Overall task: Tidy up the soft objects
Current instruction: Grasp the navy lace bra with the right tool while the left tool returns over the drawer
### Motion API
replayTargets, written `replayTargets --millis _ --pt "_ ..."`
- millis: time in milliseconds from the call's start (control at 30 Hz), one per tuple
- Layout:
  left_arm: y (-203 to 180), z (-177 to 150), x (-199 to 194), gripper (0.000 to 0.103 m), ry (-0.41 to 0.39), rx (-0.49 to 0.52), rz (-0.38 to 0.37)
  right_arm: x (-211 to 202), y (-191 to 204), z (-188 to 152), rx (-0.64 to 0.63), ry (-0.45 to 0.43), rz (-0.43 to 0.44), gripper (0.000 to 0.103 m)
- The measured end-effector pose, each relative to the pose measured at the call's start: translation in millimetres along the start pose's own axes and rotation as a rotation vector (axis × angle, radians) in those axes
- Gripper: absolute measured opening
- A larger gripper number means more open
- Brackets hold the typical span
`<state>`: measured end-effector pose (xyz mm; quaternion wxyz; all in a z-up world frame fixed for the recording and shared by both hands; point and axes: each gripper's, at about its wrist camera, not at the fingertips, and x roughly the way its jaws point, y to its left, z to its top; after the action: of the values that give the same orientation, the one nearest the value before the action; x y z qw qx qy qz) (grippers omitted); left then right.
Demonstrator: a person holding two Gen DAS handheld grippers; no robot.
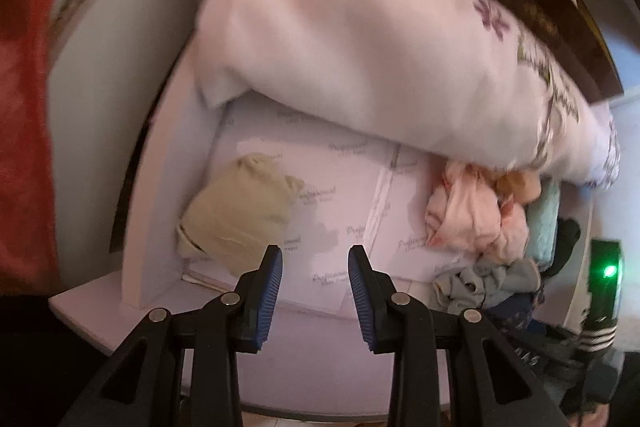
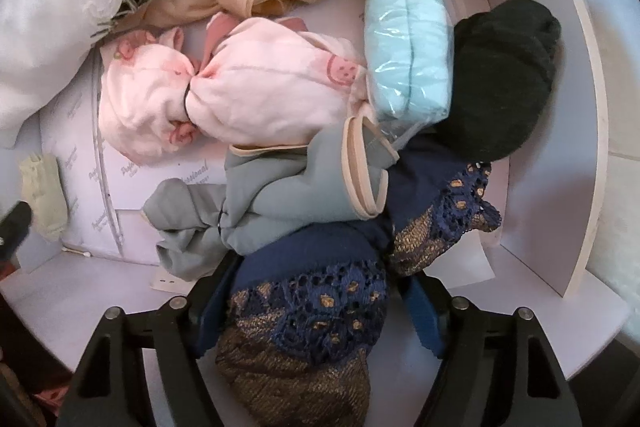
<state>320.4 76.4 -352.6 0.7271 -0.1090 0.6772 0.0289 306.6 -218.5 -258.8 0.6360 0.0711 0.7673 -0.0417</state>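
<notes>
Left gripper (image 1: 315,269) hangs empty over the drawer, right gripper (image 2: 312,311) has the navy lace bundle (image 2: 304,323) between its jaws.

The left claw's blue pads stand apart with nothing between them, above the printed paper liner (image 1: 352,187) of the white drawer (image 1: 156,211). To its left lies a pale green bundle (image 1: 236,211); above, a big white pillow (image 1: 340,47) sprawls across the back. Moving right: a pink bundle (image 1: 472,215), a grey one (image 1: 480,283), a light blue packet in clear plastic (image 2: 408,39), then a black bundle (image 2: 500,79) by the right wall. The right claw straddles the navy lace; its pads seem to press the cloth, though fabric hides the contact.
</notes>
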Motion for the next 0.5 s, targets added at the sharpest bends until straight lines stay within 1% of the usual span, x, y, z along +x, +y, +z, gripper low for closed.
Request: replayTargets --millis 133,300,400,433,500 --pt "-6.3 -4.3 14.5 0.034 0.045 0.036 0.008 -9.3 -10.1 -1.5 0.034 -0.009 0.028 0.077" --pt "-16.2 -7.5 25.9 0.034 0.079 0.071 0.008 -32.1 -32.5 -3.9 0.129 -0.049 0.105 0.077" --pt "-26.5 -12.9 31.0 0.034 0.100 0.104 -0.015 -42.6 -44.5 -4.4 0.173 -0.071 0.134 0.077" --pt "-30.2 -14.0 31.8 0.034 0.102 0.119 -0.018 -45.8 -48.1 -3.6 0.183 -0.080 0.132 0.075" --pt "-39.4 -16.7 33.9 0.034 0.104 0.161 -0.026 -49.5 -51.9 -3.2 0.186 -0.087 0.112 0.064"
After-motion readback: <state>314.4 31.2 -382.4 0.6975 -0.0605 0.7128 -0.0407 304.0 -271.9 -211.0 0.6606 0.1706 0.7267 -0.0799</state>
